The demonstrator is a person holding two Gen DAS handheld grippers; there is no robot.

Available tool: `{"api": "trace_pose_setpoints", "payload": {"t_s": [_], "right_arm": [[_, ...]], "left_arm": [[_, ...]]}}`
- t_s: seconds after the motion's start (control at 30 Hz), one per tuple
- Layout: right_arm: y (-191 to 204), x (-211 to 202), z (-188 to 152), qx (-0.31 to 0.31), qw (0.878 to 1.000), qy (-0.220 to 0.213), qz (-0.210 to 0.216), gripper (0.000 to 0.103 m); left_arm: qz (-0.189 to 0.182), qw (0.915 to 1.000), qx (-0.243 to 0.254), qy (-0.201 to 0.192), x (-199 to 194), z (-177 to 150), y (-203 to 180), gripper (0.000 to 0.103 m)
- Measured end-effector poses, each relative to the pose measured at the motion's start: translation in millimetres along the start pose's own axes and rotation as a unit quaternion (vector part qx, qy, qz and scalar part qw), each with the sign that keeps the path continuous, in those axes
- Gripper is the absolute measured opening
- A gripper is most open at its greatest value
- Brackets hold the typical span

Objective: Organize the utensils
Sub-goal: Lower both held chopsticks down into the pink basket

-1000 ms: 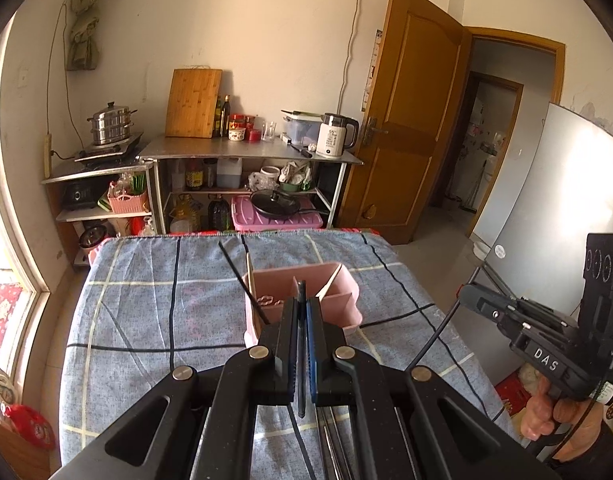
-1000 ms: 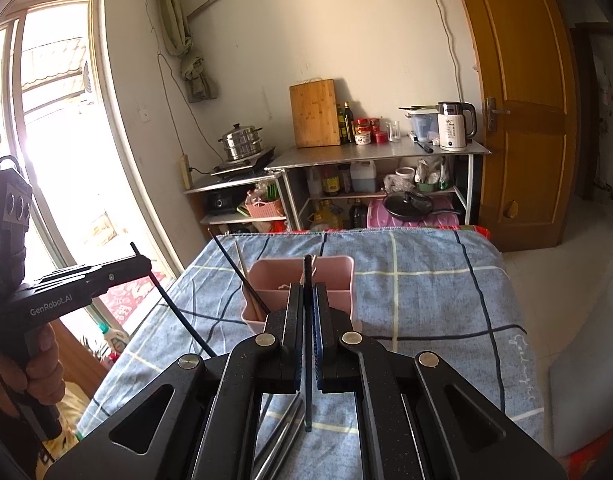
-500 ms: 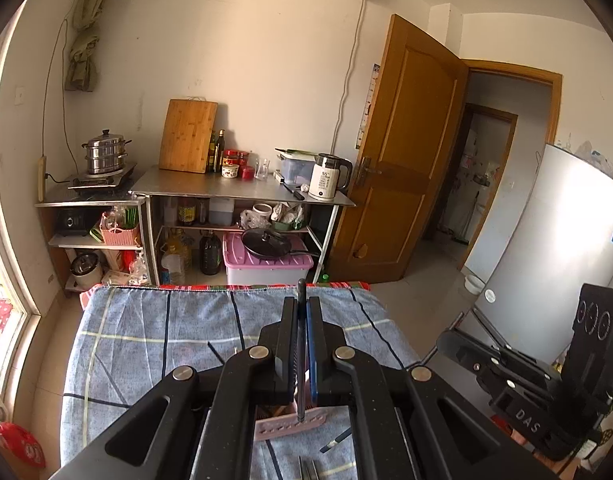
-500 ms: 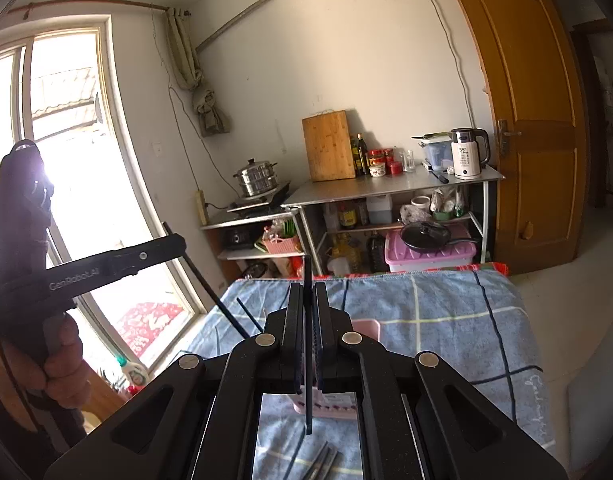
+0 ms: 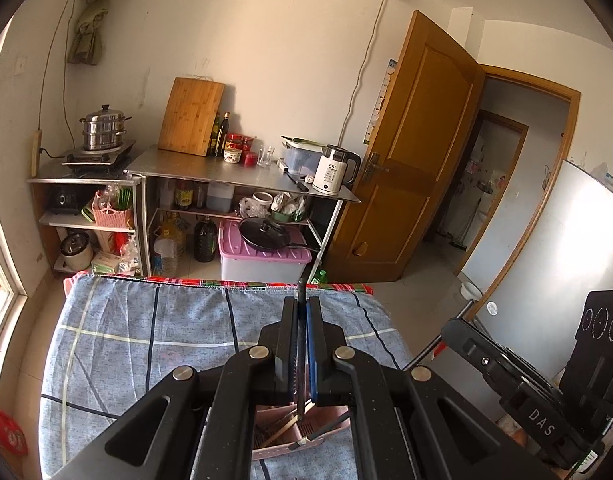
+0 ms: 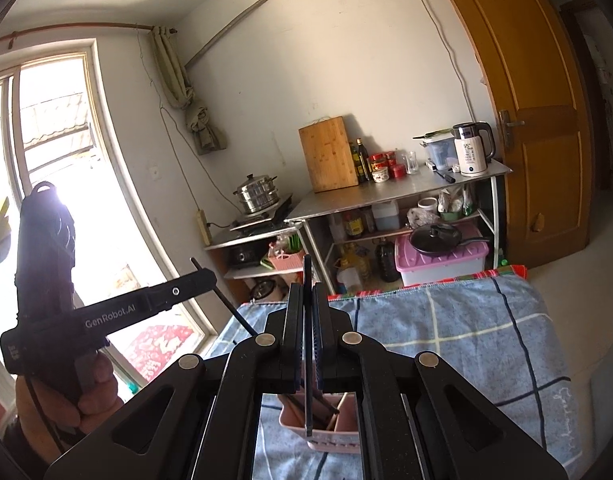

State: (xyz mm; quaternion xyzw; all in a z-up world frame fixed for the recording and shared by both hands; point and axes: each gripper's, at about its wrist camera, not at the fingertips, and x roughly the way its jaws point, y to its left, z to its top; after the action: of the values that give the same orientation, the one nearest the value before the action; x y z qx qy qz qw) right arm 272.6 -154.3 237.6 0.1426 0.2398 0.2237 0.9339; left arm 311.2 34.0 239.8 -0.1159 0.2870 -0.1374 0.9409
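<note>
My left gripper (image 5: 302, 305) is shut on a thin black chopstick (image 5: 301, 360) that runs along its fingers, tip pointing down. Just under it, low in the left wrist view, sits the pink utensil holder (image 5: 326, 438) with sticks in its compartments. My right gripper (image 6: 306, 289) is likewise shut on a black chopstick (image 6: 308, 400), whose lower end hangs over the pink holder (image 6: 338, 438). The left gripper (image 6: 106, 314) shows at the left of the right wrist view, a hand (image 6: 90, 396) on its handle. The right gripper (image 5: 522, 388) shows at the right of the left wrist view.
The holder stands on a table with a blue checked cloth (image 5: 146, 340). Behind the table is a metal shelf (image 5: 242, 174) with a kettle (image 5: 335, 170), cutting board (image 5: 192, 116) and jars. A steamer pot (image 5: 103, 128), a wooden door (image 5: 410, 152) and a window (image 6: 58, 140) surround it.
Both grippers have risen and pulled back, still shut on their chopsticks. The pink holder has slid from mid-view down to beneath the jaws, and more of the wall shows.
</note>
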Motion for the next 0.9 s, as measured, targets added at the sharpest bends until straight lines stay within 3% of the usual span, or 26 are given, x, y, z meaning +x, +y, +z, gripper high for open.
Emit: {"api": "trace_pose_setpoints", "payload": {"t_s": [0.3, 0.53, 0.9], "right_arm": [[-8.6, 23.6, -16.8, 0.01, 1.0, 0.0, -0.003, 0.004], [-16.7, 38.9, -45.0, 0.016, 0.999, 0.033, -0.011, 0.004], [-10.0, 40.9, -51.8, 0.014, 0.999, 0.044, -0.012, 0.004]], "left_arm": [[-0.018, 0.9997, -0.012, 0.007, 19.5, -10.1, 13.9, 0.004], [-0.016, 0.9992, -0.021, 0.03, 29.1, -34.3, 28.6, 0.004], [-0.013, 0.9998, -0.013, 0.0, 0.3, -17.5, 33.6, 0.004]]}}
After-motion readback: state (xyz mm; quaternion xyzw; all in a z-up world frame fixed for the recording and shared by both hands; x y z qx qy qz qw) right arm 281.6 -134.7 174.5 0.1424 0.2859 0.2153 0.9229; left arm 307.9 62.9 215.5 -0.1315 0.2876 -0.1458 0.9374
